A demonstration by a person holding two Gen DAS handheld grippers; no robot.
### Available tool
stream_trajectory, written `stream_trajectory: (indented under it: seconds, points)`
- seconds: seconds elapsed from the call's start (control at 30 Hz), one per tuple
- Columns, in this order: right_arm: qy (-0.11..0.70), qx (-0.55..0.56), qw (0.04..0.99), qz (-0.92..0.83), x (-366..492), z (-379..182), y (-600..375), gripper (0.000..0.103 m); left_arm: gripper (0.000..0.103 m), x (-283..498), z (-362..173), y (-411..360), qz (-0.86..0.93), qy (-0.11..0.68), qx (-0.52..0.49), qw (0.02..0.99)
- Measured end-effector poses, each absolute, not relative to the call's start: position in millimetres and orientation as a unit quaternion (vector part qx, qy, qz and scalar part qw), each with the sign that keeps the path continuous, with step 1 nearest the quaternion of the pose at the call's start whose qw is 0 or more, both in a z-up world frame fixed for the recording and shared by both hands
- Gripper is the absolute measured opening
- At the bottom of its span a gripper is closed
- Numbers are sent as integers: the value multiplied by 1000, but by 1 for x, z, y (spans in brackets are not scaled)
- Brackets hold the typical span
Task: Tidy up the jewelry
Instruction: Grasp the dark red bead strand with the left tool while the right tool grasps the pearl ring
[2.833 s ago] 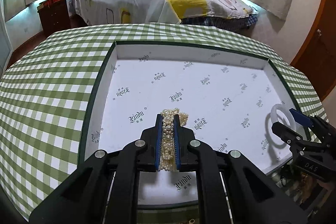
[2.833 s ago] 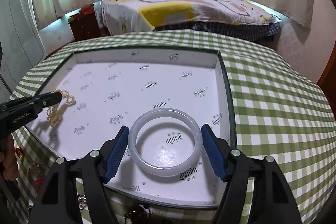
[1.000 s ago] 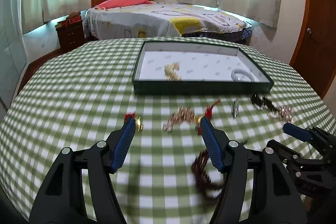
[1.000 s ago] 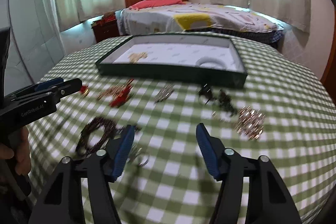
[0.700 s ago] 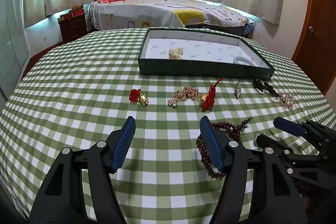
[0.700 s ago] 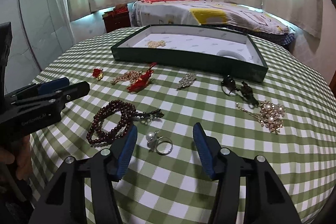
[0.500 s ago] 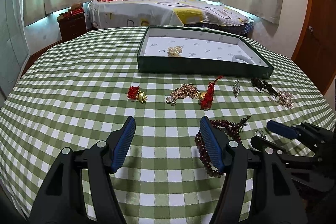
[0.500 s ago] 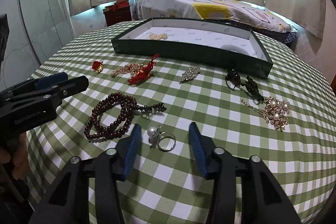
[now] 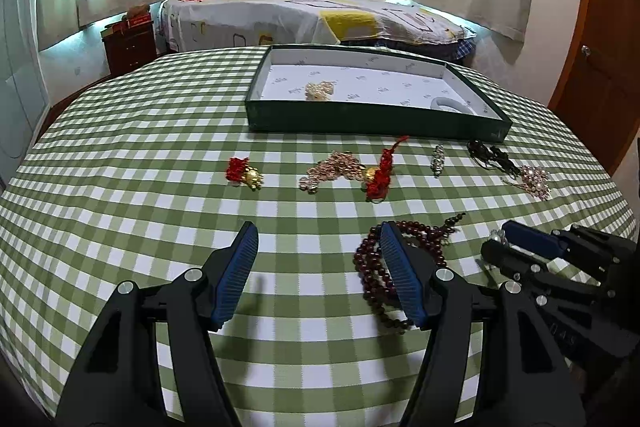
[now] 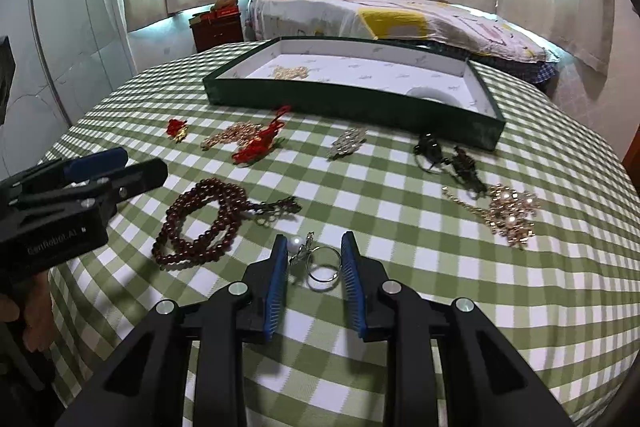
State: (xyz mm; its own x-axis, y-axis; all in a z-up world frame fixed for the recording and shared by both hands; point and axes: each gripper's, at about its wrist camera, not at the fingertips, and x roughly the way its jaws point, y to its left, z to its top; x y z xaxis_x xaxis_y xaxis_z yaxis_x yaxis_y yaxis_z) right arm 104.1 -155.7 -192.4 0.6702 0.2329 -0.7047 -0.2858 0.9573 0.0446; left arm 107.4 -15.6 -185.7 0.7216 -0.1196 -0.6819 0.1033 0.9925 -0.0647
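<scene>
R tool (image 10: 314,259) round pearl ring (image 10: 320,261)

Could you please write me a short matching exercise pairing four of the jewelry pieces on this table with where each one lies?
Things:
1. pearl ring
2. white bangle
3. dark red bead string
4. pearl bracelet

Places:
A. in the tray, at its left end
B. between the right claw fingers
C. in the tray's right end
D. on the cloth, left of the ring

Pairs: 1-B, 2-C, 3-D, 4-A
</scene>
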Motion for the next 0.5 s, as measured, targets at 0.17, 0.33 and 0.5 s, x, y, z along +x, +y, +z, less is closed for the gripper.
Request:
stream_trajectory:
  seconds: [0.17,0.33,0.5]
  points:
    - [378,-24,917,128,104,-190,-169,28,62,108,-190,-30,-80,375,-8,924]
    - [372,-16,921,111,103,-190,-185,28,62,107,-194,-47,-98,379,5,920]
    - [372,7,923,99,104,-191,-201,28,62,111,-200,-60,-100,388,14,916]
